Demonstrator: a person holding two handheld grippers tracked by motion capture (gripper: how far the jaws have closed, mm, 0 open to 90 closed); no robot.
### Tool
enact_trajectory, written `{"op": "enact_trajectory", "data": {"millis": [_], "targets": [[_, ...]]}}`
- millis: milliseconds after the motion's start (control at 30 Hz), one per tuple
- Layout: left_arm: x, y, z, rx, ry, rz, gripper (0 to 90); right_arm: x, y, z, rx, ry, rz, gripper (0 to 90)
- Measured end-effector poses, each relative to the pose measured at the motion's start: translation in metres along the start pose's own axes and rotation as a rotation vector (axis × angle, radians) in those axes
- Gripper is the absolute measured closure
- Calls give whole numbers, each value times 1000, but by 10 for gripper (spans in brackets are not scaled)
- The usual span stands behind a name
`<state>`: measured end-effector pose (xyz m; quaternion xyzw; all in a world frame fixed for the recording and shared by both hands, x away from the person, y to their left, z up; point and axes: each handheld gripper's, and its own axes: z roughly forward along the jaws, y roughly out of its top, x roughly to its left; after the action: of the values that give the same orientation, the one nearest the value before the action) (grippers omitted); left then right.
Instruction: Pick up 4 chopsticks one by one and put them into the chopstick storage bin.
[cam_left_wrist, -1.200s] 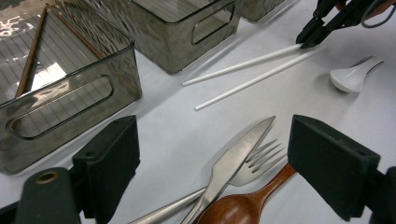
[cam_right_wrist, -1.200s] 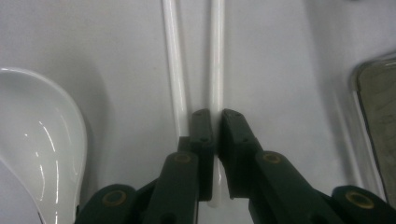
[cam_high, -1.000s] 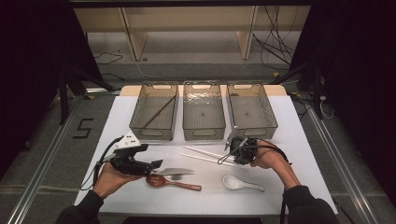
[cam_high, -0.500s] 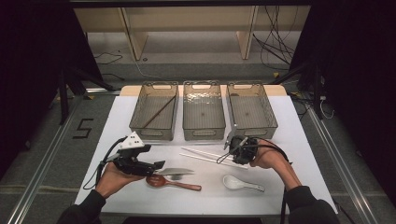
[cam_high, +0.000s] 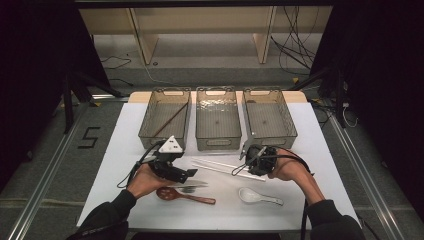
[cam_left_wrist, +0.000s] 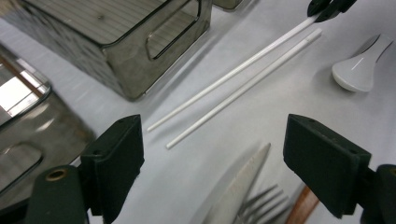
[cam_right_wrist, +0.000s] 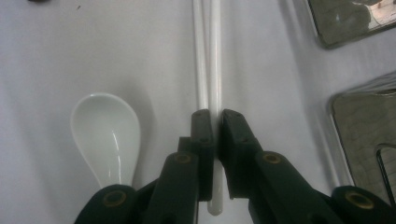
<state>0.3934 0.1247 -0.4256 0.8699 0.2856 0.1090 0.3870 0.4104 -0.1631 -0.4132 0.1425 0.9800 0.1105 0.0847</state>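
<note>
Two white chopsticks lie side by side on the white table (cam_high: 125, 200). My right gripper (cam_right_wrist: 215, 116) is shut on one chopstick (cam_right_wrist: 215, 56) near its end, and the other chopstick (cam_right_wrist: 200, 56) lies loose just beside it. In the high view the right gripper (cam_high: 247, 167) sits at the right end of the pair (cam_high: 217, 165). My left gripper (cam_left_wrist: 219, 158) stands wide open and low over a metal knife (cam_left_wrist: 238, 186) and fork (cam_left_wrist: 261, 205), touching neither. In the high view the left gripper (cam_high: 186, 175) hovers above them.
Three clear bins stand in a row at the back: the left bin (cam_high: 165, 95) holds a dark chopstick, then the middle bin (cam_high: 216, 94) and the right bin (cam_high: 267, 95). A white soup spoon (cam_high: 257, 196) and a brown wooden spoon (cam_high: 182, 196) lie near the front edge.
My left gripper has moved right and slightly down, over the knife and fork. The right gripper has kept still, shut on its chopstick.
</note>
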Motion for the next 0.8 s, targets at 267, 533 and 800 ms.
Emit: {"op": "enact_trajectory", "data": {"millis": [267,533,800], "targets": [[-9,17,43,94,-40,72,222,6,4,-5,-11,9,-12,844],[-12,21,65,146,-56,130,303,12,6,-12,-25,17,-51,844],[-14,19,65,159,-45,185,415,16,8,-14,-42,17,-62,844]]}}
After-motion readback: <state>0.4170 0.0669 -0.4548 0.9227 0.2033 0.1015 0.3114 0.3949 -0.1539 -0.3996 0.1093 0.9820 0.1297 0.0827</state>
